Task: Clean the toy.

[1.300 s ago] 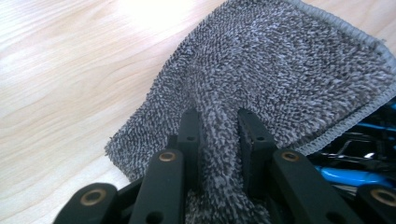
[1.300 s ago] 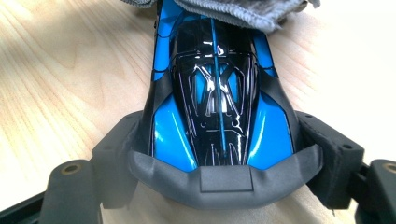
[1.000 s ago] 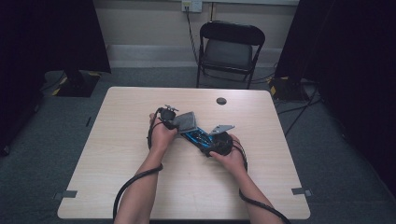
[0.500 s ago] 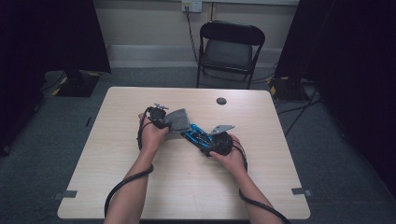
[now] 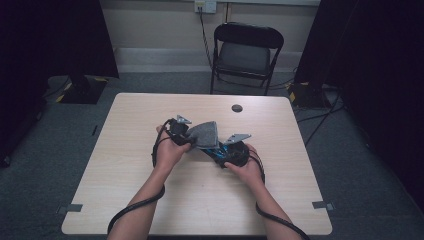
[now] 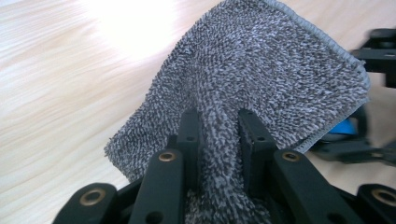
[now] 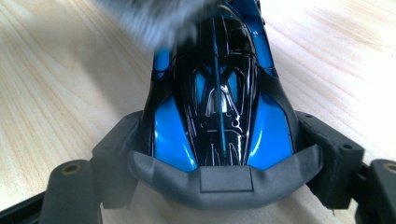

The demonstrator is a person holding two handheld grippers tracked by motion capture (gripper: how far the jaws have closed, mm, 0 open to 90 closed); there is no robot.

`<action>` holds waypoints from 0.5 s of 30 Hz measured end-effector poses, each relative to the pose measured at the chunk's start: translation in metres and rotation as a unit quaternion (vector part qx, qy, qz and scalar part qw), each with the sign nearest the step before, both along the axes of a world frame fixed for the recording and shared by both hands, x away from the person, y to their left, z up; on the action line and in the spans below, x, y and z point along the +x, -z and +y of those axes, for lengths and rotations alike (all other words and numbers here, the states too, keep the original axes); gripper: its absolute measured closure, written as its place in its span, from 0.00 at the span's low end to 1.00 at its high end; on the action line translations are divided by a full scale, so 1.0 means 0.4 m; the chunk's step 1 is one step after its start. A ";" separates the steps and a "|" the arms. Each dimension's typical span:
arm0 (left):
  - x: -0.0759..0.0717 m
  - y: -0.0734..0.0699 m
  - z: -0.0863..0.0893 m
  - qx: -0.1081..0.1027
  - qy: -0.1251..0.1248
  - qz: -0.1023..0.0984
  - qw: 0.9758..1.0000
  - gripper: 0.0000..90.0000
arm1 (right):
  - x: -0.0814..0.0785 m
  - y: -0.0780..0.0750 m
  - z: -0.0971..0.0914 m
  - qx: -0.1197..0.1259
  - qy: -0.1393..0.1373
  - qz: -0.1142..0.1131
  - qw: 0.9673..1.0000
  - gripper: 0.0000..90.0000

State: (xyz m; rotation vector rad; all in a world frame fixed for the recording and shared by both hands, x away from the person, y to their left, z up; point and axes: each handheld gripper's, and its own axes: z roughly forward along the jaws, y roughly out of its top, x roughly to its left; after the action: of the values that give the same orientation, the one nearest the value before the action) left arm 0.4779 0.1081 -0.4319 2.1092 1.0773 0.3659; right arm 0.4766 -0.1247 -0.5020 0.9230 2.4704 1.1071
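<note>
Left gripper [image 6: 219, 135] clenched on soft grey cloth [image 6: 261, 70], limp, draping ahead. Right gripper [image 7: 219, 154] grasps glossy blue toy car [image 7: 219, 93] between jaws; rigid, likely slippery: hold sides.

This looks like a room set up for filming or testing, not a home. One plain wooden desk [image 5: 150, 200] stands alone in the middle of a grey carpet floor [image 5: 45, 165]. Tall black curtains [image 5: 50, 40] hang on both sides and keep it dark there. A black folding chair [image 5: 245, 52] waits behind the desk by a bare pale wall. Cables [image 5: 320, 115] run across the floor, and one goes up to a wall socket [image 5: 205, 6]. Small bits of tape [image 5: 71, 208] mark the floor by the desk corners.
</note>
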 end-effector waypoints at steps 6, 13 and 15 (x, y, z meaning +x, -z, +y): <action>-0.015 0.009 -0.042 0.015 0.024 -0.005 1.000 0.81 | 0.000 0.000 0.000 0.000 0.000 0.000 1.000 0.26; -0.022 0.014 -0.089 0.035 0.043 -0.008 0.998 0.80 | 0.000 0.000 0.000 0.000 0.000 0.000 1.000 0.26; -0.024 0.019 -0.101 0.036 0.047 -0.008 0.998 0.79 | 0.000 0.000 0.000 0.000 0.000 0.000 1.000 0.26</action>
State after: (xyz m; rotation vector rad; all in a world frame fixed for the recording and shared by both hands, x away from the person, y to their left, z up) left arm 0.4682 0.0678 -0.4397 2.2073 0.9644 0.3809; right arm 0.4765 -0.1247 -0.5020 0.9228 2.4703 1.1071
